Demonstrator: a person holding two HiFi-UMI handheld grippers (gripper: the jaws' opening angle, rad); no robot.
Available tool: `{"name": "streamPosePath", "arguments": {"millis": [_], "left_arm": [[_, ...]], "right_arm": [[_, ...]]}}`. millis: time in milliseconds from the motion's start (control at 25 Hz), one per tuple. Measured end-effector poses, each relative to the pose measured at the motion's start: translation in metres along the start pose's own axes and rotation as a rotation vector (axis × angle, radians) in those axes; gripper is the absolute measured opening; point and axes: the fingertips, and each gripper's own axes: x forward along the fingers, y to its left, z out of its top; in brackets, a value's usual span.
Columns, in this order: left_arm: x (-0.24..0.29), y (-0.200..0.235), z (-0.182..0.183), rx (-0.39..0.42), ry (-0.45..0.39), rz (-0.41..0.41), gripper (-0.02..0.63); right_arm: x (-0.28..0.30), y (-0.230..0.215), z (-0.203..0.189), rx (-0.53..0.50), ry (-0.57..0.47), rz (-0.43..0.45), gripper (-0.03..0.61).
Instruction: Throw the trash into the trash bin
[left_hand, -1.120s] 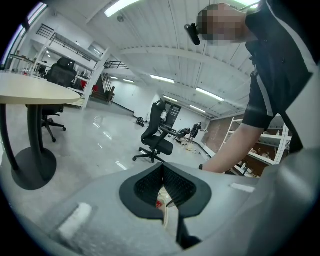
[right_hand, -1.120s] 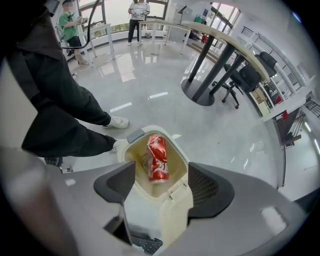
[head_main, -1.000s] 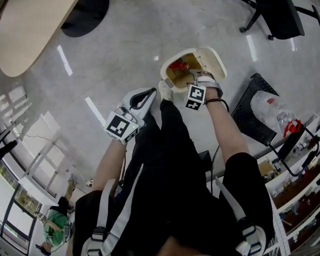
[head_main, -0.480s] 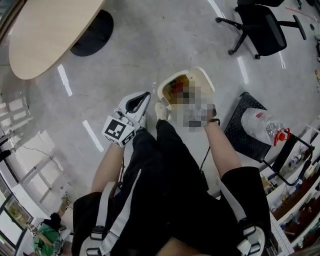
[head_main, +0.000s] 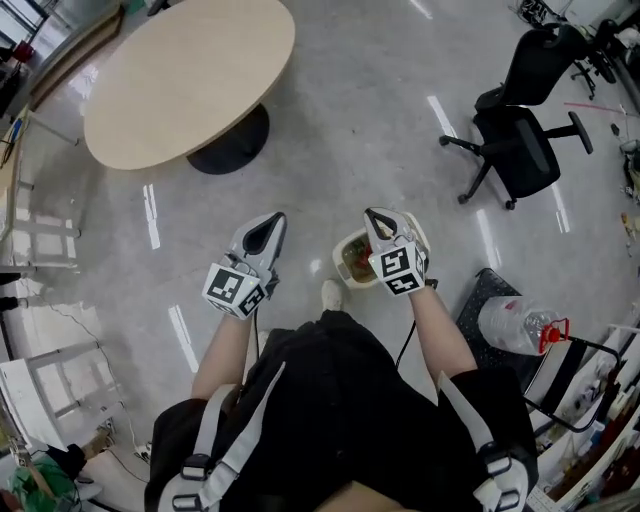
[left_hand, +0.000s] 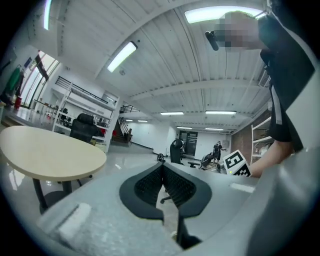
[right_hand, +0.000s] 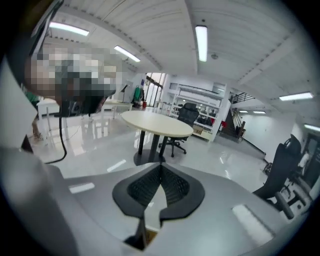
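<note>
Grey polished floor (head_main: 300, 140) fills the room. Above the trash bin (head_main: 340, 268) hovers the right gripper (head_main: 375, 215), whose jaws have just closed together on nothing. Left of the bin, the left gripper (head_main: 272, 220) is likewise pressed together and empty. With both of the 2 grippers empty, the likeliest mishap is the shoe (head_main: 331, 294) just beside the bin tipping it over. Inside the open bin lies the trash (head_main: 358, 262), red and green scraps.
</note>
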Motion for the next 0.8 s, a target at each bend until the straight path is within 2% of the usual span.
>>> {"name": "streamPosePath", "arguments": {"millis": [160,280,440,560,680,800], "left_arm": [[-0.044,0.023,0.021,0.006,-0.050,0.078,0.000],[-0.086,0.042,0.038,0.004,-0.086,0.145,0.000],[-0.155,0.057,0.053,0.052,-0.103,0.195,0.000],[-0.210,0.071,0.054,0.052,-0.109,0.248,0.000],[-0.263,0.088,0.054,0.034,-0.133,0.290,0.000],[-0.307,0.095,0.057,0.022,-0.167,0.310,0.000]], "right_arm": [[-0.020,-0.002,0.046,0.167,-0.147,-0.058,0.006],[-0.033,0.021,0.080,0.252,-0.239,-0.083,0.006],[-0.038,0.092,0.131,0.270,-0.313,-0.037,0.006],[-0.042,0.147,0.159,0.323,-0.360,0.022,0.006],[-0.049,0.192,0.178,0.355,-0.382,0.047,0.006],[-0.058,0.228,0.186,0.338,-0.389,0.051,0.006]]}}
